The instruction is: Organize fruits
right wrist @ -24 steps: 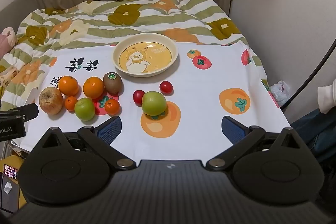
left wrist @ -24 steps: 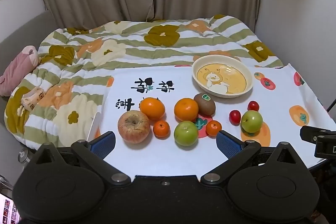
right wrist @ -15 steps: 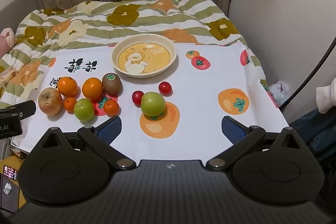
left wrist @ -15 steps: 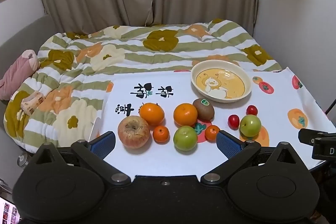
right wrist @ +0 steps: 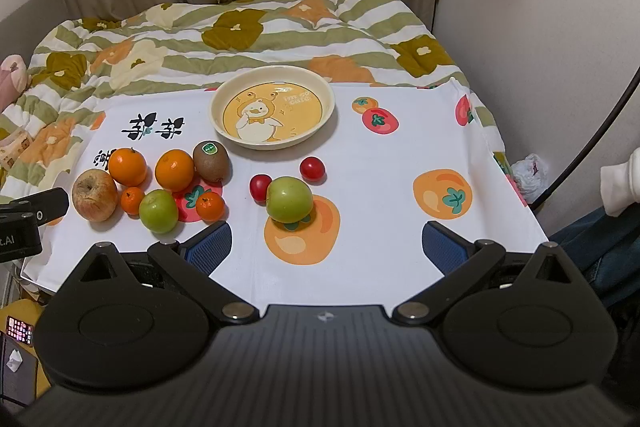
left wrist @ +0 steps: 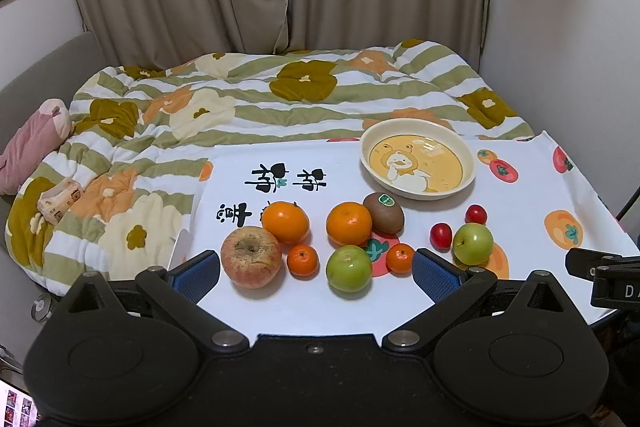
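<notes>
Nearside of the duck plate [right wrist: 326,115]: kiwi [right wrist: 211,161], oranges, apples, all loose on cloth. Left gripper [left wrist: 316,269] and right gripper [right wrist: 326,241] spread wide, holding nothing.

Left cluster is tight: red apple [left wrist: 251,256], two oranges [left wrist: 285,221] [left wrist: 349,223], kiwi [left wrist: 383,212], two mandarins [left wrist: 303,260] [left wrist: 400,258] and a green apple [left wrist: 349,268] sit touching or just beside each other, with little finger room between. Second green apple [right wrist: 289,199] has a cherry tomato [right wrist: 260,187] touching its left and another [right wrist: 312,169] just behind. Bare cloth [right wrist: 384,163] lies to its right and near side. Duck plate [right wrist: 273,117] stands apart behind the fruit, with nothing over its rim.
</notes>
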